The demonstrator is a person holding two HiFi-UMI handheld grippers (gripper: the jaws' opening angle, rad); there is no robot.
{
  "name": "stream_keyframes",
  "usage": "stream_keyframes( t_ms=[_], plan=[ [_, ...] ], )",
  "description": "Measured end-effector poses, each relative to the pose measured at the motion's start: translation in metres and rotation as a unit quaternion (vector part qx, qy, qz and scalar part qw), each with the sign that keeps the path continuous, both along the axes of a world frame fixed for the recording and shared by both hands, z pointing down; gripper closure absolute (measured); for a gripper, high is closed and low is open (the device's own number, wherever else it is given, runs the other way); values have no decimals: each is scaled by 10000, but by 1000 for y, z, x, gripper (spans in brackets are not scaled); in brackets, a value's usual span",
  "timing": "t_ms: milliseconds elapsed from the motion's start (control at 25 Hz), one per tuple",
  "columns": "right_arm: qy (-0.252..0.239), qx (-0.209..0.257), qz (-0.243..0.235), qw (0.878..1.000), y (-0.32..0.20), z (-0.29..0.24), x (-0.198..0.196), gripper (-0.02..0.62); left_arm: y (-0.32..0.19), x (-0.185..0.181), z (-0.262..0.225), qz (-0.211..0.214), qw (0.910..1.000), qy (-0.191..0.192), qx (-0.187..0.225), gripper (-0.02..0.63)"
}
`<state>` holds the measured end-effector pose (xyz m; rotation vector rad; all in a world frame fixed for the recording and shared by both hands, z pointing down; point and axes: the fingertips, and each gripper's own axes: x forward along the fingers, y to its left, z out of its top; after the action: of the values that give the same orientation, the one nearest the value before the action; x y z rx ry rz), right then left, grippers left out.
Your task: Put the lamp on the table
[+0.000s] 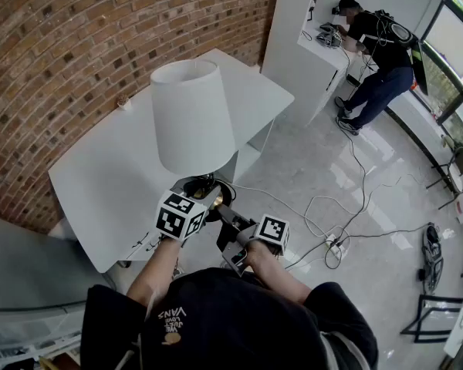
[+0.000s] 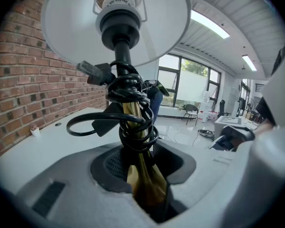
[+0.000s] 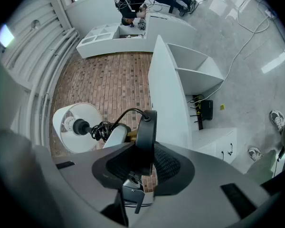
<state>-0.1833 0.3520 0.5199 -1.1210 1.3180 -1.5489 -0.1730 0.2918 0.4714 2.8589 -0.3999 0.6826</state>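
Brick wall (image 1: 62, 45) backs the white surface (image 1: 100, 168). At the surface's near edge the lamp (image 1: 189, 114) is held aloft, roughly upright. The left tool (image 2: 142, 179) clamps its brass stem (image 2: 135, 141) and the right tool (image 3: 141, 163) grips its black base (image 3: 146, 127). The surface lies forward-left of both.

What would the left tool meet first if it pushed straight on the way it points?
Probably the black cord coiled round the lamp's brass stem, which the left tool grips; the white shade lies beyond.

The lamp (image 1: 187, 118) hangs over the table's (image 1: 100, 183) near edge; brick wall (image 1: 77, 37) behind the table; a person (image 1: 374, 52) far right.
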Motion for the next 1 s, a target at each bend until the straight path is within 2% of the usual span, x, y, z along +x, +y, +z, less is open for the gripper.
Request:
stream_keyframes(
  t_ms=[320,520,760,1000],
  plan=[
    [-134,-71,-121,9998,10,1,25,491,7,20,0,-257,9997,42,-28,460],
    [-155,28,-159,9997,2,1,37,491,0,31,0,-271,9996,43,-24,460],
    [-160,-13,-85,9998,-27,5,55,491,-29,51,5,-189,9998,40,-58,460],
    [22,-14,-30,10000,-76,4,90,491,-79,85,4,-135,9998,141,-76,460]
  ],
)
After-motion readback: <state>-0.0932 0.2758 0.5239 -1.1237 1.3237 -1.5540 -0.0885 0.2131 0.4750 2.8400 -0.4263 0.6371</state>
